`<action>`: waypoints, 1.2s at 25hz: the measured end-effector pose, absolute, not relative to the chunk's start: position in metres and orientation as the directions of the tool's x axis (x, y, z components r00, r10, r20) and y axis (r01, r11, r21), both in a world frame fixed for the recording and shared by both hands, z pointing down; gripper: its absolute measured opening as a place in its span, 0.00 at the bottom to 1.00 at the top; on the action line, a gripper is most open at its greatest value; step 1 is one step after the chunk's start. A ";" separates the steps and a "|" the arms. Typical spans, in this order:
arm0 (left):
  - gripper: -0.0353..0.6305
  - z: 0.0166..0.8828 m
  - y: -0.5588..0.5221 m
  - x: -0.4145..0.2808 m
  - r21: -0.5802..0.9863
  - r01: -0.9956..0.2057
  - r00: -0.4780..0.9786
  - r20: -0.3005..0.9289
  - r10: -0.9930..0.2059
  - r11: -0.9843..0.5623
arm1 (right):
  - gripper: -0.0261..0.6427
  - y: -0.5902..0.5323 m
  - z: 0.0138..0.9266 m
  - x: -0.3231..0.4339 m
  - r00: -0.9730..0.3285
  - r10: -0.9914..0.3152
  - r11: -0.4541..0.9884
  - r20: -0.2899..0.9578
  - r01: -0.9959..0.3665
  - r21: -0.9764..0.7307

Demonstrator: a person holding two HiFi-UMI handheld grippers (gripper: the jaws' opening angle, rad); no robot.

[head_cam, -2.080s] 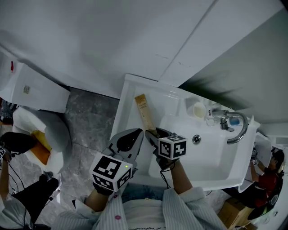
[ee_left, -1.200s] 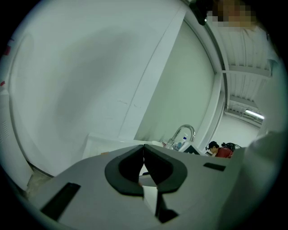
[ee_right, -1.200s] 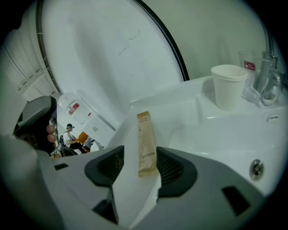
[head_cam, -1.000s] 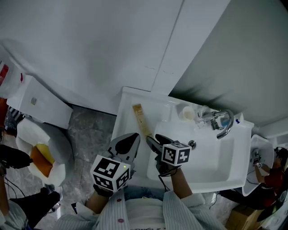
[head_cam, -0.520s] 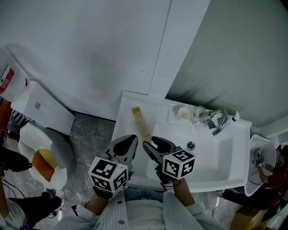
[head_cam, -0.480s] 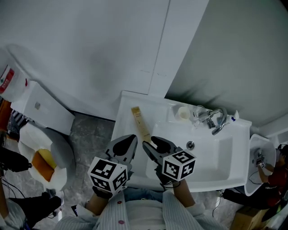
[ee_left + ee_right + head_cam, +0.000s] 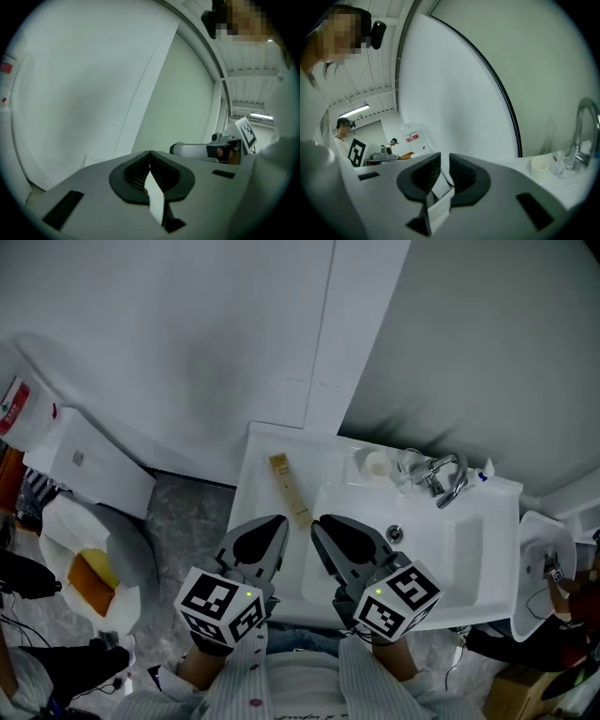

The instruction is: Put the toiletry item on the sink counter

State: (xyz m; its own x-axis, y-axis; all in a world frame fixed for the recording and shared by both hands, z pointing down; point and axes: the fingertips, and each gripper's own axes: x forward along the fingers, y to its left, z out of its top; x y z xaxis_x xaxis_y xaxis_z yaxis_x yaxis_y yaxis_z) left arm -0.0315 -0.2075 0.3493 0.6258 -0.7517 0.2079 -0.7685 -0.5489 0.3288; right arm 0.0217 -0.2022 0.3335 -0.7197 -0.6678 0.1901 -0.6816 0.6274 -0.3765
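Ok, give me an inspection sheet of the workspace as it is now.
Surface: white sink counter with a basin.
Job's things: tan toiletry item lying flat on the counter, left of the basin, apart from both grippers.
Clutter: cup beside the faucet.
Grippers: left hand-held gripper shut, empty; right hand-held gripper has just been closing, narrow gap left, nothing between.
Cables: nothing seen.
Surroundings: white wall; toilet at left.
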 end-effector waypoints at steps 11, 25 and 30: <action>0.08 0.294 -0.195 -0.022 0.276 -0.735 0.660 0.080 -0.747 -0.620 | 0.06 -0.191 0.296 0.030 -0.708 -0.693 0.653 0.133 -0.696 -0.299; 0.08 0.290 -0.193 -0.016 0.273 -0.717 0.678 0.058 -0.733 -0.641 | 0.05 -0.192 0.301 0.031 -0.688 -0.708 0.637 0.160 -0.719 -0.278; 0.08 0.297 -0.190 -0.016 0.290 -0.714 0.678 0.059 -0.733 -0.637 | 0.05 -0.192 0.309 0.034 -0.684 -0.708 0.623 0.177 -0.722 -0.301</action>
